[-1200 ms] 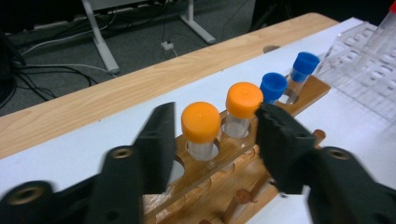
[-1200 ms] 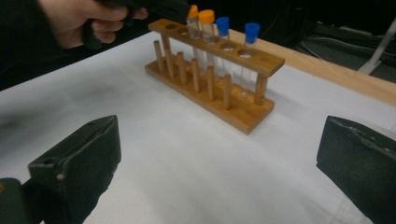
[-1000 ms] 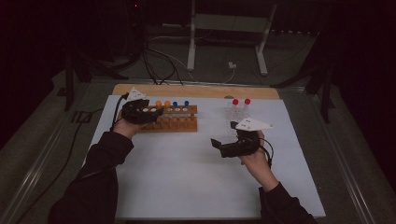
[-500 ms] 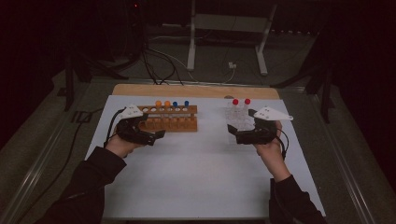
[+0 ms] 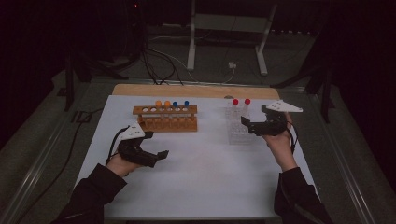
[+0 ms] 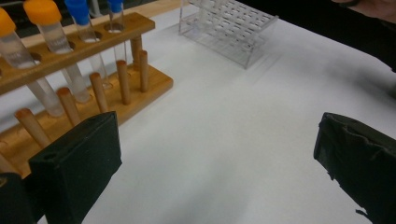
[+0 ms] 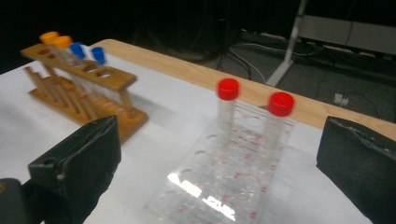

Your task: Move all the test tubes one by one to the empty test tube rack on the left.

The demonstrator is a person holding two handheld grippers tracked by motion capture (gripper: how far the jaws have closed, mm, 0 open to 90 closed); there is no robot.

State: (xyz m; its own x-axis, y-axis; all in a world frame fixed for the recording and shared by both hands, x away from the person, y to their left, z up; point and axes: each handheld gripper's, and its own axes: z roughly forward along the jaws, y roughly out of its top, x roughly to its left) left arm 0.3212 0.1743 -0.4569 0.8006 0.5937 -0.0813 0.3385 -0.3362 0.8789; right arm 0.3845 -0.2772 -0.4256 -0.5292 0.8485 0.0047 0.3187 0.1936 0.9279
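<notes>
On the white table [image 5: 210, 186], my left gripper [image 5: 156, 157] hovers with jaws apart just before the wooden rack [image 5: 164, 117] of orange- and blue-capped tubes. My right gripper [image 5: 250, 124], jaws apart too, hangs beside the clear rack [image 7: 224, 179], whose red markings I cannot read, holding two red-capped tubes [image 7: 228, 109].

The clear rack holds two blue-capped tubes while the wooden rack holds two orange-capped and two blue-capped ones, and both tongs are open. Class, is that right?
Not quite. The two tubes in the clear rack have red caps, not blue, as the right gripper view shows. The rest stands: the wooden rack holds two orange-capped and two blue-capped tubes, and both the left tongs and the right tongs are open.
</notes>
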